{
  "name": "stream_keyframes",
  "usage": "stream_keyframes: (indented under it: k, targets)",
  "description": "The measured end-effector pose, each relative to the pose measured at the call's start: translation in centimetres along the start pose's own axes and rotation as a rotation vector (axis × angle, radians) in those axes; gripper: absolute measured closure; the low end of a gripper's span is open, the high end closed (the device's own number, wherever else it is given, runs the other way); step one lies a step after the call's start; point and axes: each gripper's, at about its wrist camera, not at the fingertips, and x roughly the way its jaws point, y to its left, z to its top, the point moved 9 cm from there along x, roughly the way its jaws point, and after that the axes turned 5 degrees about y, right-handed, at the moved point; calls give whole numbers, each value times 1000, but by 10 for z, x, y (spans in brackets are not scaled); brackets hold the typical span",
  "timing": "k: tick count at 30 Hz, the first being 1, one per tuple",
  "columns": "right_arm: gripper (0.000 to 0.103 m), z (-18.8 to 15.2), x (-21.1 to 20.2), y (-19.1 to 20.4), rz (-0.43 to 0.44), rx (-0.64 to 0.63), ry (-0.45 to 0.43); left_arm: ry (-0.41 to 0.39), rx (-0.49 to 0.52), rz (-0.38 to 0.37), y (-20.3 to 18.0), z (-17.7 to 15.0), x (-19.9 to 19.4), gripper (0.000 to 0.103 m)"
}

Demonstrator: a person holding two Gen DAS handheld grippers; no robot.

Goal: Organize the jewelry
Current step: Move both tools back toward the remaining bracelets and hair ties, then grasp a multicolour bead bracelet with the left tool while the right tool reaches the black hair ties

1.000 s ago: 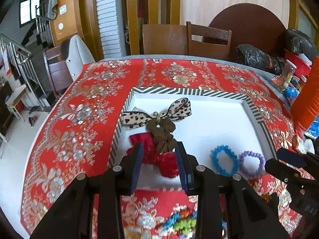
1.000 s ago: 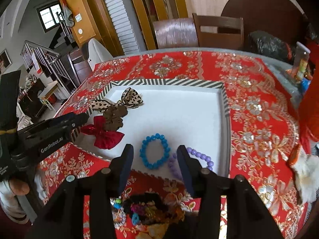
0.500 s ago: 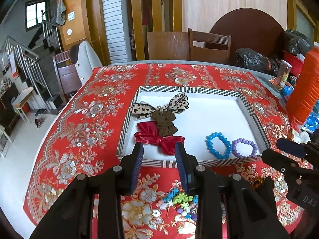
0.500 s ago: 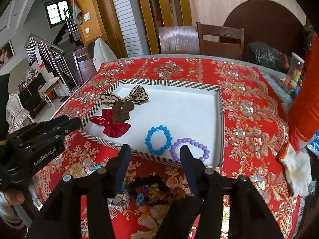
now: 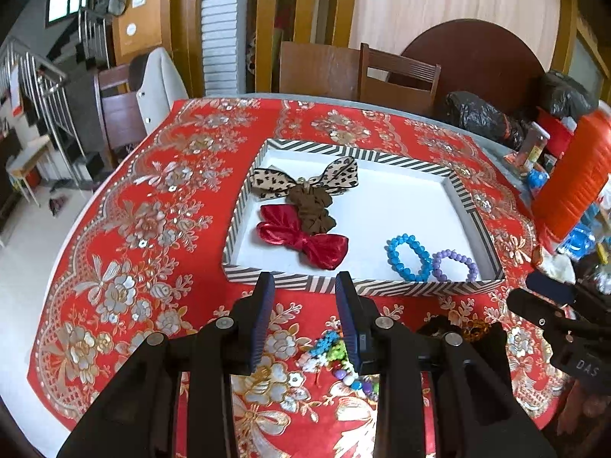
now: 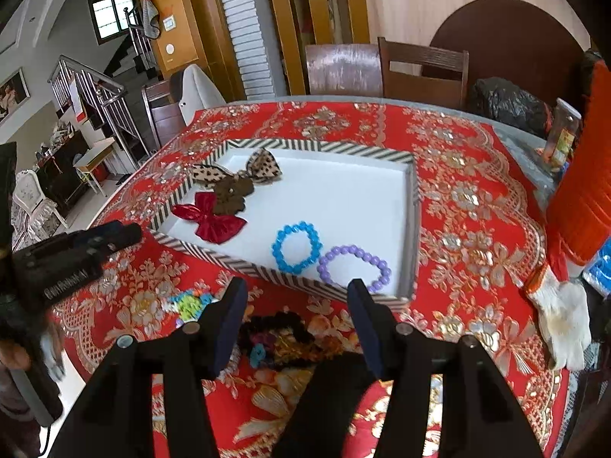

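A striped-rim white tray [image 5: 382, 289] [image 6: 267, 265] holds a leopard bow [image 5: 336, 175] [image 6: 263, 164], a brown scrunchie [image 5: 311, 210] [image 6: 231, 194], a red bow [image 5: 305, 238] [image 6: 212, 219], a blue bead bracelet [image 5: 406, 252] [image 6: 296, 246] and a purple bead bracelet [image 5: 454, 265] [image 6: 355, 265]. A pile of colourful beaded pieces [image 5: 336, 358] [image 6: 189, 303] and dark scrunchies [image 6: 282, 337] lies on the cloth in front of the tray. My left gripper [image 5: 304, 320] is open and empty above the pile. My right gripper [image 6: 296, 324] is open and empty over the dark scrunchies.
A red floral tablecloth [image 5: 152, 229] covers the table. An orange container [image 5: 573, 187] [image 6: 584, 206], black bags [image 5: 481, 114], a jar [image 6: 561, 137] and a white glove [image 6: 565, 316] sit at the right. Wooden chairs [image 5: 397, 76] stand behind the table.
Both grippers have pulled back from over the tray toward the table's near edge; the pile in front of the tray has come into view. The right jaws have opened wider.
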Motion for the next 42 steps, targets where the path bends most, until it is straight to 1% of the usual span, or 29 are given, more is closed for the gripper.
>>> stream_keyframes:
  k: [3,6,9,14,18,19,20,21,23,26,29,32,33,36,38,42]
  targets:
    - [46,-12,3,-12,-5,12,24,55,-45,-59,7,-7,4,69]
    - [46,-21,10,-20,-6,26,45,105,-74,-101,8,-18,12,69]
    - [46,-25,15,-24,20,43,61,137,-73,-110,9,-28,20,69]
    - [47,-24,15,-29,28,47,60,208,-53,-115,11,-49,38,69]
    - [56,-27,20,-30,64,58,80,232,-31,-128,8,-56,44,68]
    - [60,-28,22,-28,70,58,87,240,-28,-146,5,-58,46,66]
    - [63,-30,24,-26,83,55,99,244,-27,-156,4,-59,48,65]
    - [67,-31,27,-22,96,49,111,245,-25,-158,4,-60,49,65]
    - [70,-33,31,-15,112,35,125,240,-20,-155,4,-60,51,65]
    - [70,-36,39,-3,125,-16,160,245,-14,-153,3,-61,56,64]
    - [69,-42,43,4,117,-64,192,248,-5,-154,2,-61,61,64]
    - [68,-48,43,9,97,-126,207,247,13,-161,0,-61,63,58]
    - [66,-48,43,11,85,-156,206,248,18,-167,-1,-61,64,57]
    - [57,-51,48,12,36,-253,225,254,23,-187,-4,-61,67,55]
    - [57,-53,55,12,-12,-334,248,265,36,-188,-5,-62,71,55]
    - [57,-52,64,14,-33,-415,261,264,78,-171,-9,-62,72,54]
